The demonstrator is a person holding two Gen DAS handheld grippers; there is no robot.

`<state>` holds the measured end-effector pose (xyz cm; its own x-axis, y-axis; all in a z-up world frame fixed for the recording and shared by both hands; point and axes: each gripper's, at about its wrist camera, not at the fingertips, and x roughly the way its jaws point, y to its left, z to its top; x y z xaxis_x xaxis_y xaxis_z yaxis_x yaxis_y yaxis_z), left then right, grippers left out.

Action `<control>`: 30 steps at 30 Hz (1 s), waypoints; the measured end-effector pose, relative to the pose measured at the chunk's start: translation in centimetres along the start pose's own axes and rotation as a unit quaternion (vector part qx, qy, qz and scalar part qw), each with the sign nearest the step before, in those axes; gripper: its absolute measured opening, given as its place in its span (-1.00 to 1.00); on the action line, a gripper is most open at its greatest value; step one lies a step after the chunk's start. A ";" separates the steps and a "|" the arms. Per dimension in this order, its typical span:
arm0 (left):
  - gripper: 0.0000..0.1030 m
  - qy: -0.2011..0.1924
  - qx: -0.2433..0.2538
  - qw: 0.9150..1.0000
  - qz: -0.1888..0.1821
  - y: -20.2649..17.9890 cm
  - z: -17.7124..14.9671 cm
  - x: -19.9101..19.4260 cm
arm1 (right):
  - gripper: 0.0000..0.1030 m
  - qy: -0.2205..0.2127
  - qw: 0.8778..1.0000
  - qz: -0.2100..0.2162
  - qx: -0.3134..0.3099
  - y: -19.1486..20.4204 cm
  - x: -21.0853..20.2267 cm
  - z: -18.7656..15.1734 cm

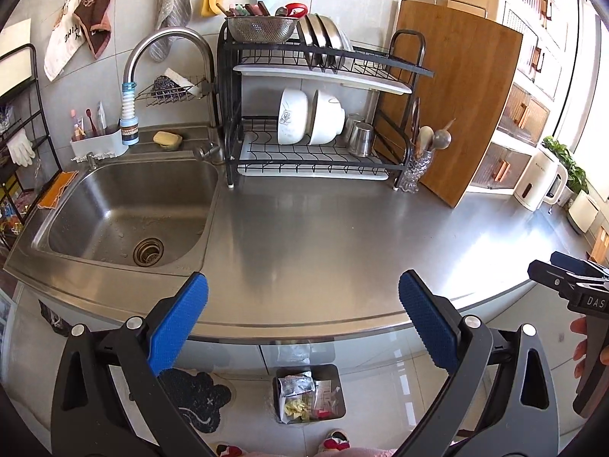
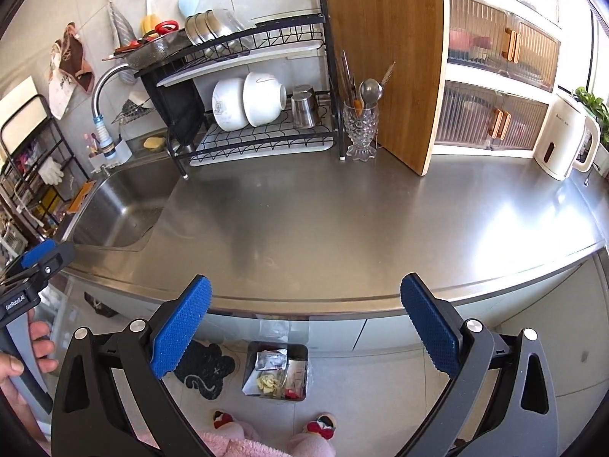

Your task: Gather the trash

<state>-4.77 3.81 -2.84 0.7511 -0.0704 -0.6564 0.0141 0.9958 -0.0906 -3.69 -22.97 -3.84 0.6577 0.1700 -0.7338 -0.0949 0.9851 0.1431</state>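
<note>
A home kitchen: a stainless steel sink (image 1: pixel 125 205) with a curved faucet (image 1: pixel 167 43), a two-tier dish rack (image 1: pixel 319 114) holding bowls, a bamboo cutting board (image 1: pixel 464 103) and an electric kettle (image 2: pixel 563 137) on the steel bench (image 1: pixel 342 236).

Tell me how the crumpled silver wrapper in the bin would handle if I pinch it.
The silver wrapper looks creased and thin, so likely light and floppy. Its shiny film may slip between pads. It lies loose atop other trash in the bin, so probably lifts freely.
</note>
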 end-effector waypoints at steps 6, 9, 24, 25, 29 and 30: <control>0.85 -0.006 -0.010 1.000 0.003 0.1 0.3 -0.1 | 0.94 -0.006 1.000 -0.001 0.000 0.1 -0.3 0.3; 0.85 -0.011 -0.010 1.000 0.004 0.0 0.5 -0.2 | 0.94 -0.008 1.000 -0.003 -0.003 0.3 -0.2 0.4; 0.85 -0.013 -0.016 1.000 0.004 0.3 0.8 0.0 | 0.94 -0.013 1.000 -0.003 -0.008 0.9 -0.3 1.1; 0.85 -0.014 -0.016 1.000 0.004 0.3 0.9 0.0 | 0.94 -0.013 1.000 -0.003 -0.009 0.9 -0.3 1.1; 0.85 -0.013 -0.017 1.000 0.001 0.4 0.9 0.0 | 0.94 -0.014 1.000 -0.002 -0.010 1.0 -0.2 1.2; 0.85 -0.012 -0.016 1.000 0.000 0.4 0.9 0.0 | 0.94 -0.014 1.000 -0.002 -0.010 1.0 -0.2 1.3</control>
<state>-4.15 4.29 -2.16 0.7674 -0.0677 -0.6376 -0.0079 0.9933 -0.1149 -2.98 -22.04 -2.71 0.6786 0.1652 -0.7157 -0.1072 0.9862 0.1260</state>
